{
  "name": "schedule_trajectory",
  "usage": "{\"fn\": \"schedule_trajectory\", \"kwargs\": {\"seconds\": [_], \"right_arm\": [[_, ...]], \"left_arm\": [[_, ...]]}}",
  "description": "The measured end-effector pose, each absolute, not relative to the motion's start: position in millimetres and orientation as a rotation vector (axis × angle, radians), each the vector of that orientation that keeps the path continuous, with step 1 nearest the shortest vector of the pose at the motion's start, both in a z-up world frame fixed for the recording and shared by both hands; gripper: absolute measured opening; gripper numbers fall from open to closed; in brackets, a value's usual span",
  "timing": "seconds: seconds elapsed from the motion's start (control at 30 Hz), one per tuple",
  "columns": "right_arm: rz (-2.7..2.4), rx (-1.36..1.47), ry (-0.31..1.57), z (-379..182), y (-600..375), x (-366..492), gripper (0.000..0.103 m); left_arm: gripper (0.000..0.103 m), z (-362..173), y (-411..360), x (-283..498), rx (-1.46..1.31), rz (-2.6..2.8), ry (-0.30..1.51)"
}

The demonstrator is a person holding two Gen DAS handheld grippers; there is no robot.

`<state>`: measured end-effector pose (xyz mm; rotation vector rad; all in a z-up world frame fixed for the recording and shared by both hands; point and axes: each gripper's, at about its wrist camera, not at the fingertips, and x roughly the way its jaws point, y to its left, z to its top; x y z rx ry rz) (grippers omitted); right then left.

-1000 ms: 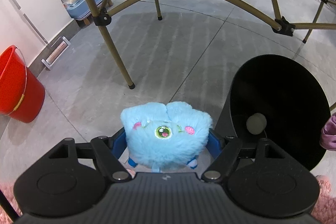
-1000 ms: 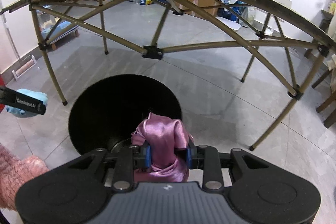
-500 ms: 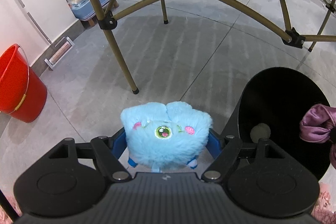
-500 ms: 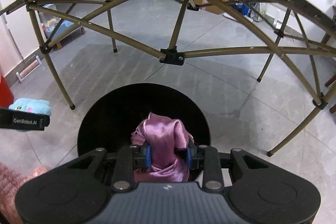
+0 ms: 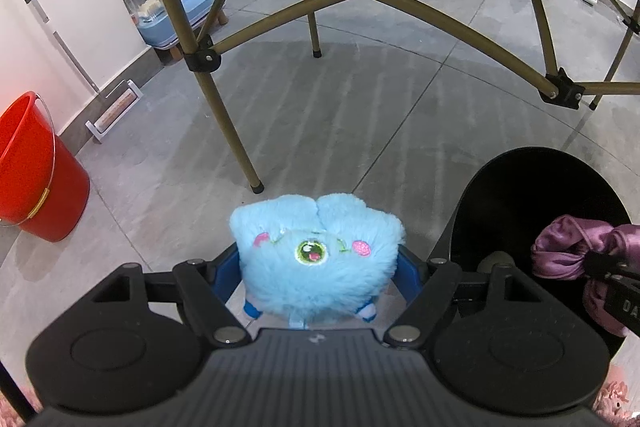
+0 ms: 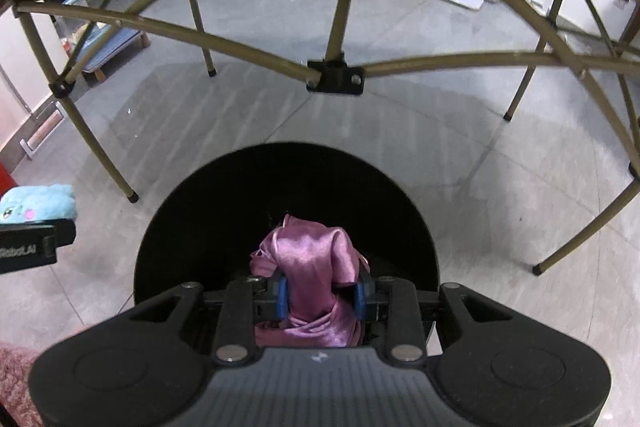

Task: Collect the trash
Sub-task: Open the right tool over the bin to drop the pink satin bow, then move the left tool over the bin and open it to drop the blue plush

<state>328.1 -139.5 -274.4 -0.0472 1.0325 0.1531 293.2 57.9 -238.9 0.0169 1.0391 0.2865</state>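
Grey tiled floor [image 6: 460, 155]: right gripper [image 6: 320, 293], clamping purple cloth [image 6: 316, 263], sits over black bin [image 6: 192, 227]; left gripper [image 5: 318, 267], clamping blue plush toy [image 5: 316, 251], is beside the bin.

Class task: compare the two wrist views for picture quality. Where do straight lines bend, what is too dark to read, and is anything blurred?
Left wrist view: table frame bows from fisheye; black bin interior unreadable; blue plush toy sharp. Right wrist view: same bowing, purple cloth glossy and sharp, floor at right edge smeared.
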Motion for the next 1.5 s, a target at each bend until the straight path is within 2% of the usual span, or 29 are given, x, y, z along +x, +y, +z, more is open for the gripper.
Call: {"fn": "schedule_trajectory", "kwargs": {"seconds": [0.1, 0.2, 0.27, 0.3, 0.33, 0.73, 1.5], "right_arm": [[0.162, -0.049, 1.044, -276.1, -135.8, 326.7, 0.032], [0.174, -0.058, 1.049, -275.7, -133.2, 326.3, 0.044], [0.174, -0.061, 1.062, -276.5, -132.9, 327.5, 0.070], [0.169, -0.065, 1.068, -277.1, -132.9, 328.1, 0.094], [0.159, -0.071, 1.070, -277.8, -133.0, 328.4, 0.103], [0.129, -0.061, 1.157, -289.2, -140.6, 331.2, 0.103], [0.147, -0.063, 1.135, -275.5, -150.1, 321.5, 0.103]], "left_arm": [[0.076, -238.7, 58.7, 291.8, 0.013, 0.280, 1.044], [0.076, -237.1, 60.2, 292.0, 0.012, 0.274, 1.041], [0.076, -236.5, 60.5, 291.8, 0.011, 0.275, 1.041], [0.076, -236.5, 60.8, 292.0, 0.009, 0.275, 1.041], [0.076, -236.7, 61.2, 292.1, 0.008, 0.275, 1.042], [0.076, -236.6, 60.9, 292.3, 0.004, 0.271, 1.045], [0.076, -222.3, 47.6, 287.1, -0.011, 0.235, 0.999]]}}
